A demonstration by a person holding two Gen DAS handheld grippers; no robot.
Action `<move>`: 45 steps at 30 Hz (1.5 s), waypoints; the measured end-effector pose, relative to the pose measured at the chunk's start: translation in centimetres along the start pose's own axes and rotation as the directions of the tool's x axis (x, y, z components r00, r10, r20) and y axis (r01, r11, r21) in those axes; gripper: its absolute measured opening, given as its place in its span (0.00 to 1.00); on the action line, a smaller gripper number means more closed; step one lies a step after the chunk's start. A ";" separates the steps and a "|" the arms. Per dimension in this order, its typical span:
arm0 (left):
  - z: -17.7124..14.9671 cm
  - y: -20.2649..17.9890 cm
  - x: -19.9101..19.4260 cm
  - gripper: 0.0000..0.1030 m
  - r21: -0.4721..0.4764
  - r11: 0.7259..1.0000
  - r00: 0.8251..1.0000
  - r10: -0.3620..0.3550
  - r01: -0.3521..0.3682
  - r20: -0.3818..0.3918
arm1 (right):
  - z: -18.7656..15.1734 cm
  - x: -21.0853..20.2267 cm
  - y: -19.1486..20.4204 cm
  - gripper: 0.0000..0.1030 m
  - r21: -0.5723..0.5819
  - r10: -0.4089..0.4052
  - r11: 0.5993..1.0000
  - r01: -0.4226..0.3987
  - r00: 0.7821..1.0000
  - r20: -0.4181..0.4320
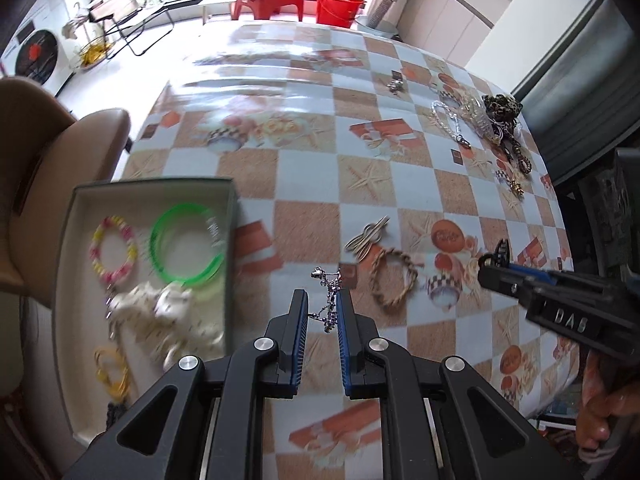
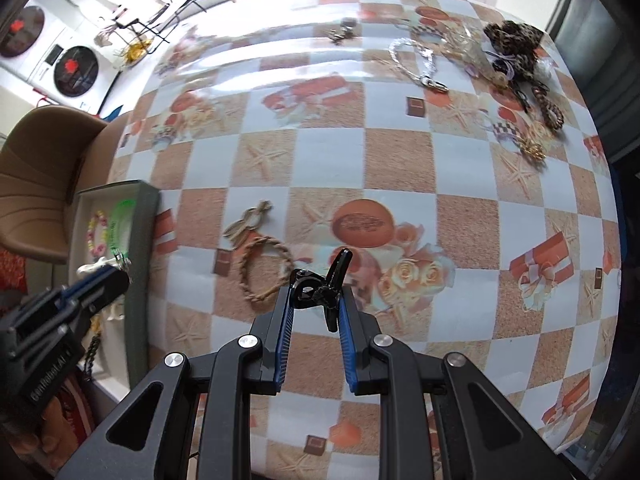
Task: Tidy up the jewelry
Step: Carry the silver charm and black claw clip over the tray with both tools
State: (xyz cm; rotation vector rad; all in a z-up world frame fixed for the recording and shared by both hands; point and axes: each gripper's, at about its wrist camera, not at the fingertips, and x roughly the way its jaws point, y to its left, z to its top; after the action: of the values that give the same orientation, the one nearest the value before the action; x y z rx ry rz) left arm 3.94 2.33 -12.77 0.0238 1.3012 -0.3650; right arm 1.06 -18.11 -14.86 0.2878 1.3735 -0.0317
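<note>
My left gripper (image 1: 322, 299) is shut on a thin silver chain (image 1: 329, 300) that dangles between its blue pads above the table. My right gripper (image 2: 315, 297) is shut on a black hair clip (image 2: 320, 286); it also shows in the left wrist view (image 1: 496, 258). An open box (image 1: 70, 240) at the left holds a green bangle (image 1: 186, 250), a pink and yellow bead bracelet (image 1: 112, 250), a white scrunchie (image 1: 160, 312) and a yellow band (image 1: 112, 372). A braided rope bracelet (image 1: 394, 278) and a metal clip (image 1: 366, 238) lie on the table ahead.
A pile of jewelry lies at the far right: a leopard scrunchie (image 1: 502, 108), a clear bead bracelet (image 1: 446, 118) and a dark braided band (image 1: 522, 158). A small silver piece (image 1: 395, 83) lies farther back. A tan chair (image 1: 60, 152) stands left of the table.
</note>
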 end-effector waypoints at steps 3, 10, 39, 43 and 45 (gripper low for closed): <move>-1.2 1.3 -1.1 0.17 -0.028 1.000 1.000 0.006 -0.006 0.009 | 0.0 -0.4 1.4 0.23 -0.031 0.009 0.999 -0.009 1.000 0.001; -3.6 4.9 -3.3 0.17 -0.118 0.992 0.999 0.040 -0.036 0.028 | 0.3 -0.8 5.5 0.23 -0.126 0.034 0.991 -0.035 0.999 -0.007; -11.1 17.2 -4.3 0.17 -0.393 0.915 0.995 0.104 -0.096 -0.001 | 1.8 3.1 22.7 0.23 -0.408 0.141 0.897 -0.170 0.985 -0.100; -11.2 16.8 -3.0 0.17 -0.382 0.921 0.997 0.080 -0.080 -0.016 | 2.4 4.5 24.1 0.23 -0.401 0.144 0.898 -0.182 0.982 -0.123; -11.3 16.6 -2.2 0.17 -0.375 0.924 0.997 0.066 -0.071 -0.027 | 2.7 5.5 24.9 0.23 -0.404 0.147 0.895 -0.190 0.980 -0.136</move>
State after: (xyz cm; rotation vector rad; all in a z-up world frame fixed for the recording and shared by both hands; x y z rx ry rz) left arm -2.51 20.97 -16.87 -0.2521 1.3630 -0.0504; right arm 9.45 6.11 -15.17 0.0479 1.4146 0.4236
